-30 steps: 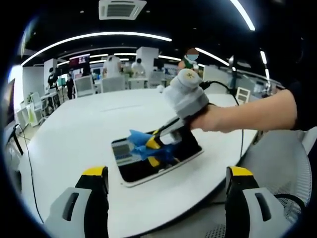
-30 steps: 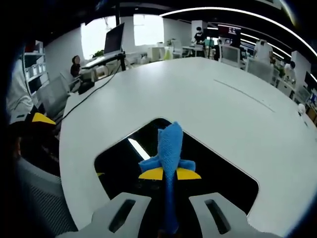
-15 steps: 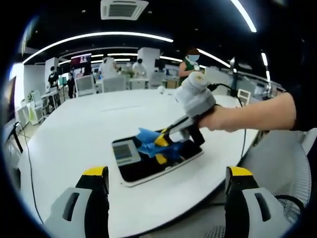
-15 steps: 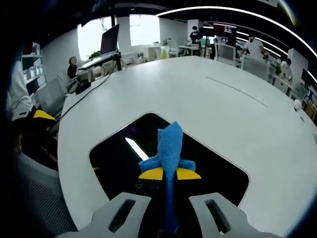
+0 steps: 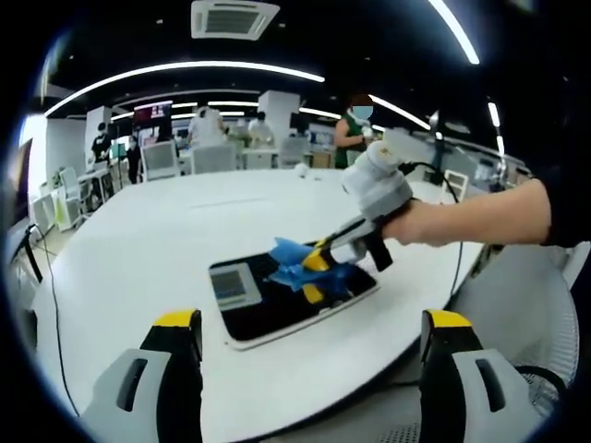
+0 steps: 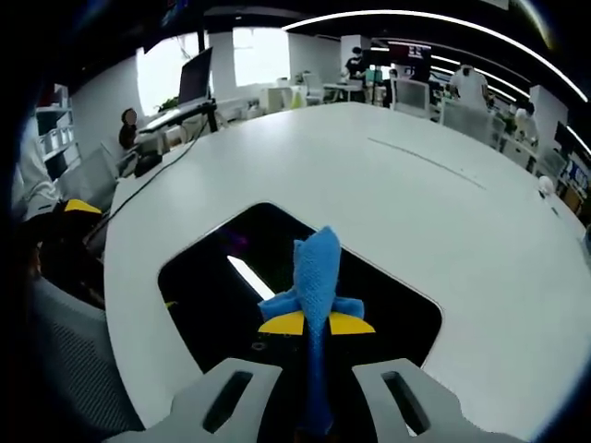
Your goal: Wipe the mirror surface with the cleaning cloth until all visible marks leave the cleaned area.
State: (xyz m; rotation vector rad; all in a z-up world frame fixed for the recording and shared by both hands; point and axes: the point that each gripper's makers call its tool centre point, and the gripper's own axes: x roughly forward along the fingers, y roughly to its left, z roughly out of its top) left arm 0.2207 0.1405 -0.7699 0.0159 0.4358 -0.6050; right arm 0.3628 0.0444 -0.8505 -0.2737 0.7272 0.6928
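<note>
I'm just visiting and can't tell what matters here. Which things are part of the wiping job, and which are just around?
Part of the job:
- mirror, flat on the table
- blue cloth, pinched in the right gripper

Just around:
- white table
- left gripper, held back with jaws apart
- monitor
- office chairs

Long curved ceiling light strips [image 5: 185, 68] brighten the room evenly; a bright window [image 6: 263, 53] glares. The dark rectangular mirror [image 6: 277, 295] reflects a light streak. Fisheye edges bend and soften.
</note>
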